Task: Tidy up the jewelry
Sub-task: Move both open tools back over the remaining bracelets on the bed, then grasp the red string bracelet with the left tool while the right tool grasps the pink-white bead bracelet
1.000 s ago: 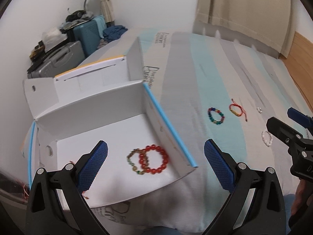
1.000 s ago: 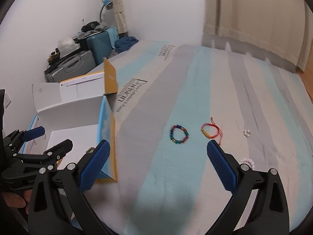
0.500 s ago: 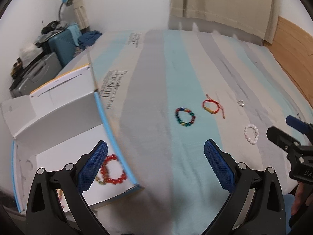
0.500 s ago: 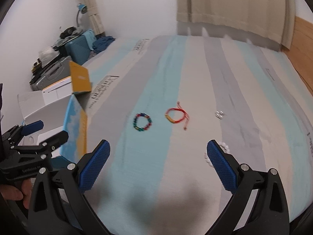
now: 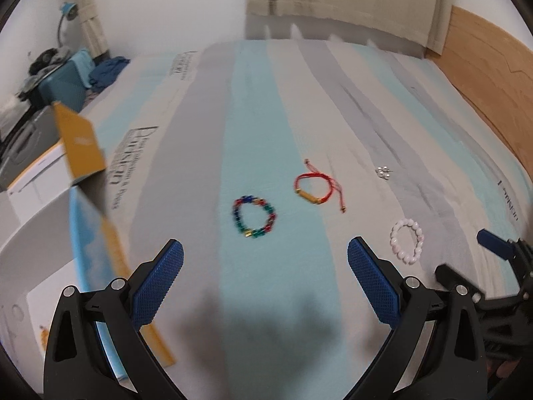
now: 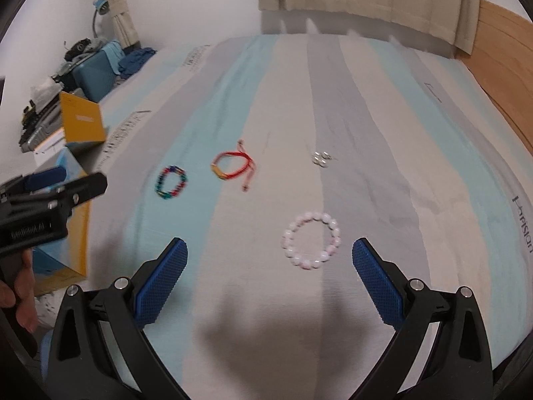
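Both tongs are spread wide and hold nothing, left tongs (image 5: 265,275) and right tongs (image 6: 269,273) above a striped bed (image 6: 383,100). The left view shows the open box (image 5: 83,220) close by; the right view shows only its corner. On the bed lie a multicoloured bead bracelet (image 5: 254,216), a red cord bracelet (image 5: 314,188), a pale pink bead bracelet (image 6: 311,245) nearest the right tongs, and small silver earrings (image 6: 320,159).

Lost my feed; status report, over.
Left tongs open, empty. Right tongs open, empty. Pale pink bead bracelet lies on striped bedsheet just ahead of right tongs. Path clear.
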The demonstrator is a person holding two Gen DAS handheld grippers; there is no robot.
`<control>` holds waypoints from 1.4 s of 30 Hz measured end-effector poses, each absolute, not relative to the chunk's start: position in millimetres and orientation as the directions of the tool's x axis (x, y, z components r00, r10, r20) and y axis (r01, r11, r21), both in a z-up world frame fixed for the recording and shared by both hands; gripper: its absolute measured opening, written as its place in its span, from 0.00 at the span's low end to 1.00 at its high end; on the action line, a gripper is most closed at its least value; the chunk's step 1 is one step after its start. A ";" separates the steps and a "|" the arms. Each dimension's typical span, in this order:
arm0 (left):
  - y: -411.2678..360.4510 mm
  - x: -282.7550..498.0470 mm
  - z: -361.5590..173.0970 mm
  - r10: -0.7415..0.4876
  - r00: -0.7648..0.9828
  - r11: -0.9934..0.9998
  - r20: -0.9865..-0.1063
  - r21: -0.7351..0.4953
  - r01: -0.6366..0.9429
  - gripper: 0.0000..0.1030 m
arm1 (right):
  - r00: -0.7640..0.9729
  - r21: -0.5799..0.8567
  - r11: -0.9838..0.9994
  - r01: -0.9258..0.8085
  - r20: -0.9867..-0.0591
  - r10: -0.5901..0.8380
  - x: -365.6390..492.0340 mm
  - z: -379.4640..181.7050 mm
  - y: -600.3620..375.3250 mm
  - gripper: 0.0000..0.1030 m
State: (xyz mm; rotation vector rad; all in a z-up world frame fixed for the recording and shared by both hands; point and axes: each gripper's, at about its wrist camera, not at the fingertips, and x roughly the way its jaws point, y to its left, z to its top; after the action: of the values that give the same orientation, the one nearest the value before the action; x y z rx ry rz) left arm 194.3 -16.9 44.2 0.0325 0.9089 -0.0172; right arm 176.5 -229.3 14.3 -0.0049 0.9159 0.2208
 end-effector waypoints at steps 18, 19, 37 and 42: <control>-98.9 301.4 -41.2 -0.085 0.581 0.988 -0.809 0.008 0.155 0.94 | 0.507 0.111 0.989 -0.095 -0.850 0.144 237.9 -85.7 -274.0 0.89; -102.1 307.2 -44.6 -0.083 0.581 0.987 -0.810 0.012 0.158 0.94 | 0.501 0.114 0.989 -0.093 -0.853 0.145 241.3 -89.0 -274.1 0.87; -124.9 347.7 -97.5 -0.096 0.516 0.986 -0.851 -0.010 0.166 0.53 | 0.482 0.097 0.993 -0.070 -0.868 0.119 267.8 -102.1 -278.2 0.26; -126.2 350.2 -96.3 -0.096 0.506 0.983 -0.857 -0.002 0.182 0.18 | 0.479 0.104 0.992 -0.065 -0.869 0.123 268.1 -104.1 -278.8 0.13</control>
State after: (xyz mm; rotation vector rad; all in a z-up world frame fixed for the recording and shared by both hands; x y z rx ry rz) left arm 350.2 -126.2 -96.3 0.0926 1.0270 -0.1678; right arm 268.1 -278.8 -104.1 0.0600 1.0648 0.1145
